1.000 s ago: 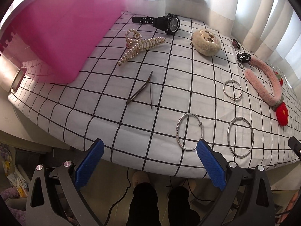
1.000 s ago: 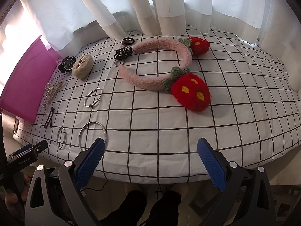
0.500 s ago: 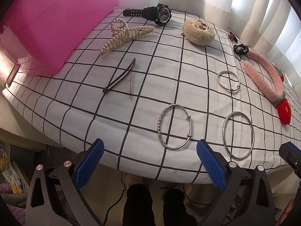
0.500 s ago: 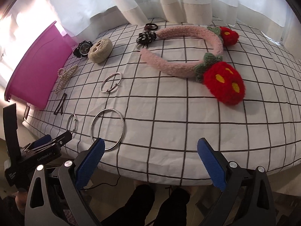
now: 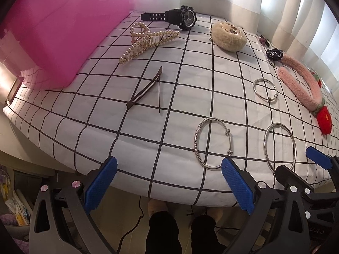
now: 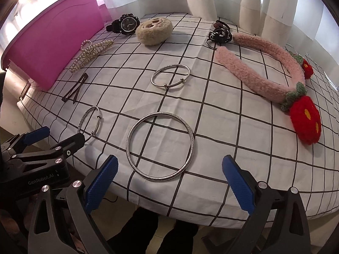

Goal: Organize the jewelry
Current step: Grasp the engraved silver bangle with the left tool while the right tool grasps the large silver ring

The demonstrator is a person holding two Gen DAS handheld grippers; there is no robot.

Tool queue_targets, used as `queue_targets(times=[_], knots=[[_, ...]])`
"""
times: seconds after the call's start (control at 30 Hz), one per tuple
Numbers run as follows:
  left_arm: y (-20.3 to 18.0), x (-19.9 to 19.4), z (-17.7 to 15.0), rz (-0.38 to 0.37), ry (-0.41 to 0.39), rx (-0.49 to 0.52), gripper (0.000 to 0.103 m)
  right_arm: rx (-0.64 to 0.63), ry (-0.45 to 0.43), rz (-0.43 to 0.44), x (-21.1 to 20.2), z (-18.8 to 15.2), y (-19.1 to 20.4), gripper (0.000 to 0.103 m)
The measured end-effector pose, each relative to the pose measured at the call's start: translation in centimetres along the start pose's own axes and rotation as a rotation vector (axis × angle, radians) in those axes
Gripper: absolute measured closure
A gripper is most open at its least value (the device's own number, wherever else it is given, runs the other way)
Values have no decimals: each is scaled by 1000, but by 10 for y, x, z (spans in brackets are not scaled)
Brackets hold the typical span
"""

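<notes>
Silver bangle just ahead between spread right fingers | left fingers spread

Black tongs, blue ribbed pads

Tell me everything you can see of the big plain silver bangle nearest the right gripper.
The big plain silver bangle is a closed, thin, metallic-looking hoop with a finely textured rim and no clasp or beads showing. It lies flat on the checked cloth near the table's front edge, the largest of the three rings. Nothing touches it: the right gripper is open just in front of it, and the beaded bangle lies apart on its left.
</notes>
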State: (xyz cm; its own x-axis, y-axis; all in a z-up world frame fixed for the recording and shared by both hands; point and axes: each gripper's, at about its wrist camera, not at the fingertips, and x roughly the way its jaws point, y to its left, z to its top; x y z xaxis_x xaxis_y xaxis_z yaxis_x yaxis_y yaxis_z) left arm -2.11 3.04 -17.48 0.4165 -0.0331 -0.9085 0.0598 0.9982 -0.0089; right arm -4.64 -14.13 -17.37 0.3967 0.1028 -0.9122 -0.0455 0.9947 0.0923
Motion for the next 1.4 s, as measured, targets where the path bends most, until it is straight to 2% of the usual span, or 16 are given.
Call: queue_targets(times=[0.1, 0.23, 0.47, 0.6, 0.7, 0.9, 1.23, 1.33, 1.4], knots=[[0, 1, 0, 15, -3, 2, 7, -8, -1, -27, 7, 1, 1, 9], [3, 2, 2, -5, -7, -10, 7, -23, -13, -64, 11, 4, -3, 9], [-11, 2, 3, -28, -16, 10, 7, 44, -35, -105, 10, 4, -36, 9], [-23, 6, 4, -45, -16, 27, 7, 43, -43, -57, 9, 4, -46, 9], [-30, 10, 6, -43, -21, 42, 6, 1, -43, -76, 11, 5, -40, 9], [-35, 14, 8, -37, -85, 81, 6, -51, -57, -95, 17, 11, -35, 9], [-35, 13, -2, -35, -204, 85, 5, -73, -143, -88, 19, 10, -35, 9], [-36, 12, -2, -42, -214, 100, 7, -77, -147, -92, 18, 9, -34, 9], [-38, 9, -2, -57, -216, 119, 13, -80, -124, -89, 19, 13, -33, 9]])
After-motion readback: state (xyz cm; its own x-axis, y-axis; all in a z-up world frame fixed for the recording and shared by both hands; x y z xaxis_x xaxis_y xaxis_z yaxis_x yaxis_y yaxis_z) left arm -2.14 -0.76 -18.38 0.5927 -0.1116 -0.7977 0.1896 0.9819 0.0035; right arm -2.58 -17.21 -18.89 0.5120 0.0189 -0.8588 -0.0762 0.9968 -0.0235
